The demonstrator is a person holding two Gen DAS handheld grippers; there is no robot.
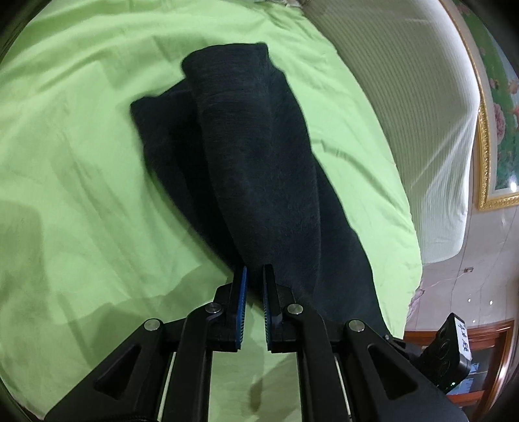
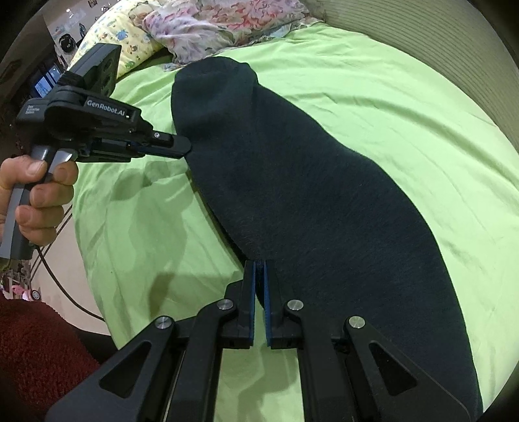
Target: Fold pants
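On green sheet (image 1: 81, 162), pants (image 1: 253, 162) lengthwise, away

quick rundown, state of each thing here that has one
pants: dark, partly folded, one layer laid lengthwise over another on the bed
left hand-held gripper: shut on the pants edge
right hand-held gripper: shut on the pants edge
green sheet: spread out, lightly creased
pillows: piled at the bed's far end

Home bedroom, green-sheeted bed (image 1: 81, 136), pillows (image 2: 201, 22)
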